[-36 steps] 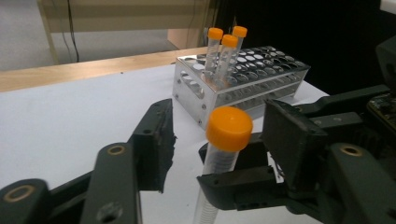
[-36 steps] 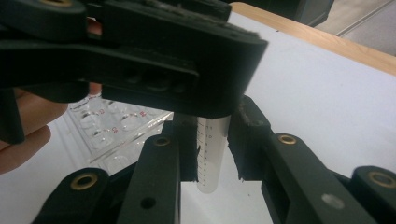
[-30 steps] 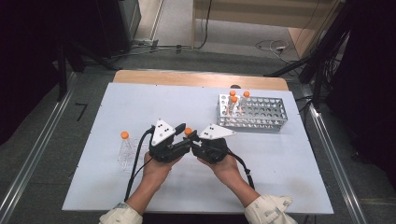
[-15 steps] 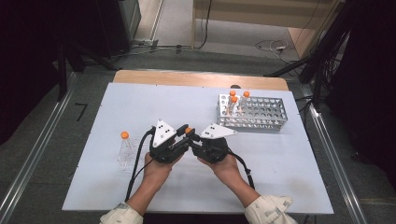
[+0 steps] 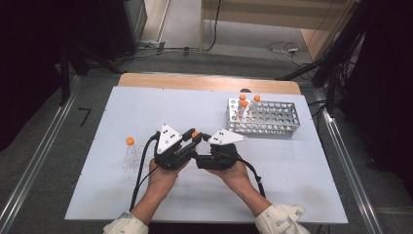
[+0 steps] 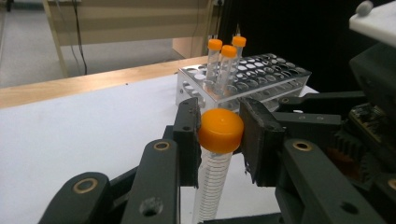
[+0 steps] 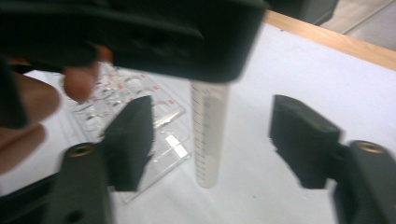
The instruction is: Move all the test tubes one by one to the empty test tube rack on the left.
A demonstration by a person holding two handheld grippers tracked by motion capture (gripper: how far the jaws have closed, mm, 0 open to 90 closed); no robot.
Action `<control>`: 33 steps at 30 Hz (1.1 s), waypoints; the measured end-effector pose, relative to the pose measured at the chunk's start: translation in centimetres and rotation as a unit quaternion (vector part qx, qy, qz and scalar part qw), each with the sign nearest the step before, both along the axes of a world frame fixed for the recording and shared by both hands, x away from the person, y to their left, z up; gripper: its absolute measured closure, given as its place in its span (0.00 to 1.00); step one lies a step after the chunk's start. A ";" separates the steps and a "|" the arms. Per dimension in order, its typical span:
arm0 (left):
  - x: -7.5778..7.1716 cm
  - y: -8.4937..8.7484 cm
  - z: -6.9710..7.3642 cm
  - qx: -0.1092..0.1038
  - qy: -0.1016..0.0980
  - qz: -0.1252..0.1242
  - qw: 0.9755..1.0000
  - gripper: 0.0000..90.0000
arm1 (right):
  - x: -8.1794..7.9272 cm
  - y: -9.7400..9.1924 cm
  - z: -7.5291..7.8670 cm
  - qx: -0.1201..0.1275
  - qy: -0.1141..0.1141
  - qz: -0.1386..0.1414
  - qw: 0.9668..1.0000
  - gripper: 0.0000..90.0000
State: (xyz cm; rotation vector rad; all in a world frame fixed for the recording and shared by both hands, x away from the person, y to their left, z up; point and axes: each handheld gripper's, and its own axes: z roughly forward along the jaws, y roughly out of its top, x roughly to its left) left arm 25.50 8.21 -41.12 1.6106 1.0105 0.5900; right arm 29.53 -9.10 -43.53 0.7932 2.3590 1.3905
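Passing a tube point(image 6: 215, 154) between tools near the desk's middle: the left tool point(image 6: 219, 135) clamps its orange cap, while the right tool's point(image 7: 212, 140) jaws have just been opening and stand wide around the tube's body, not touching. Next, I judge, the left tool carries it to the rack point(image 5: 272, 118) by the desk's far right edge.

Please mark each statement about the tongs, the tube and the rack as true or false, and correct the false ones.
1. The left tongs are shut on the orange-capped tube, near its cap. True.
2. The right tongs also clamp the tube. False: the tube body hangs between the jaws, which have just been opening, but they stand apart from it.
3. The metal rack holds three orange-capped tubes. True.
4. The metal rack lies on the person's left side of the table. False: it stands at the right, towards the far edge.
5. One more orange-capped tube stands in a clear rack at the left. True.
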 end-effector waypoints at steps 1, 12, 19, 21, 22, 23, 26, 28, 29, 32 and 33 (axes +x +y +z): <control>0.0 0.1 0.1 -0.002 -0.001 0.002 1.000 0.78 | 0.1 0.0 0.0 0.000 0.002 -0.005 1.000 0.24; -0.1 1.0 0.9 -0.008 -0.005 0.011 1.000 0.78 | 0.7 -0.5 -0.2 -0.003 0.013 -0.022 1.000 0.17; -0.4 2.1 1.5 -0.014 -0.013 0.021 1.000 0.78 | 0.8 -0.8 -0.3 0.002 0.010 -0.032 0.999 0.17; -0.6 2.6 1.7 -0.016 -0.017 0.026 0.999 0.78 | 0.8 -0.9 -0.3 0.003 0.012 -0.034 0.999 0.17; -0.7 2.9 1.8 -0.018 -0.018 0.029 0.999 0.78 | 0.8 -0.9 -0.3 0.003 0.011 -0.034 0.999 0.17; -0.8 3.2 1.9 -0.017 -0.020 0.031 0.999 0.78 | 0.8 -1.0 -0.3 0.003 0.011 -0.035 0.999 0.17; -1.0 4.2 2.2 -0.020 -0.022 0.040 0.999 0.78 | 0.9 -1.1 -0.3 0.004 0.014 -0.036 0.999 0.17; -1.2 4.8 2.3 -0.022 -0.022 0.048 0.998 0.78 | 1.0 -1.1 -0.3 0.005 0.014 -0.036 0.999 0.17; -1.2 5.1 2.4 -0.025 -0.023 0.051 0.998 0.78 | 1.0 -1.1 -0.3 0.005 0.014 -0.036 0.999 0.17; -1.5 6.0 2.5 -0.029 -0.025 0.063 0.997 0.78 | 1.0 -1.0 -0.4 0.005 0.016 -0.036 0.999 0.17; -1.6 6.3 2.6 -0.029 -0.025 0.064 0.997 0.78 | 1.0 -1.0 -0.4 0.005 0.015 -0.036 0.999 0.17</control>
